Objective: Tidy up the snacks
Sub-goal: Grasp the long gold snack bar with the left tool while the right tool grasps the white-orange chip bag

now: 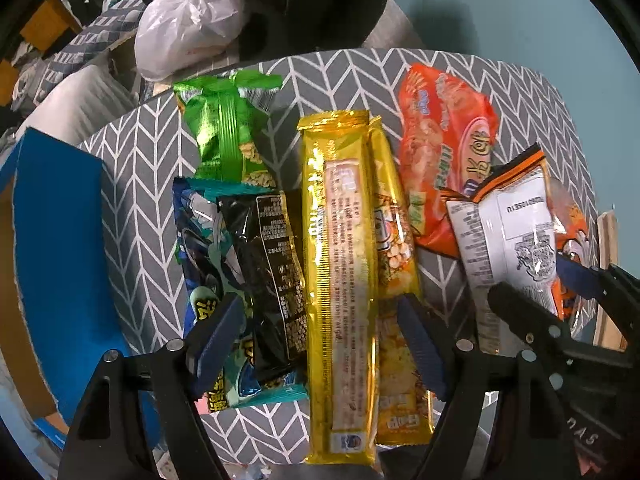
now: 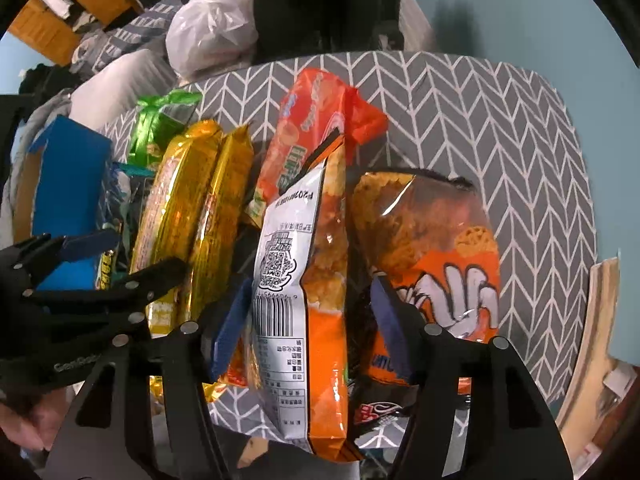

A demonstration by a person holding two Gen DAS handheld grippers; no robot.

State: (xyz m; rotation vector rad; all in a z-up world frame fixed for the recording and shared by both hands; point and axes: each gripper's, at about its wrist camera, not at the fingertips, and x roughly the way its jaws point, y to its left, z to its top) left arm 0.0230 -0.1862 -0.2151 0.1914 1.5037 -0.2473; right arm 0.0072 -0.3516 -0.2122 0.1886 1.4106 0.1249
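Note:
Snack packs lie in a row on a grey chevron-patterned table (image 1: 132, 168). My left gripper (image 1: 320, 336) is open, its blue pads either side of a black pack (image 1: 272, 272) and a long yellow pack (image 1: 340, 264), above them. A second yellow pack (image 1: 394, 240), a green pack (image 1: 228, 136), a blue-teal pack (image 1: 200, 248) and a red-orange pack (image 1: 440, 148) lie around. My right gripper (image 2: 308, 324) has its pads either side of an upright orange-and-white chip bag (image 2: 300, 280); contact is unclear. Another orange bag (image 2: 432, 240) lies to its right.
A blue cardboard box (image 1: 56, 264) stands open at the table's left edge. A white plastic bag (image 1: 188, 24) and clutter sit beyond the far edge. A wooden piece (image 2: 596, 344) lies by the right edge. The right gripper shows in the left wrist view (image 1: 560, 300).

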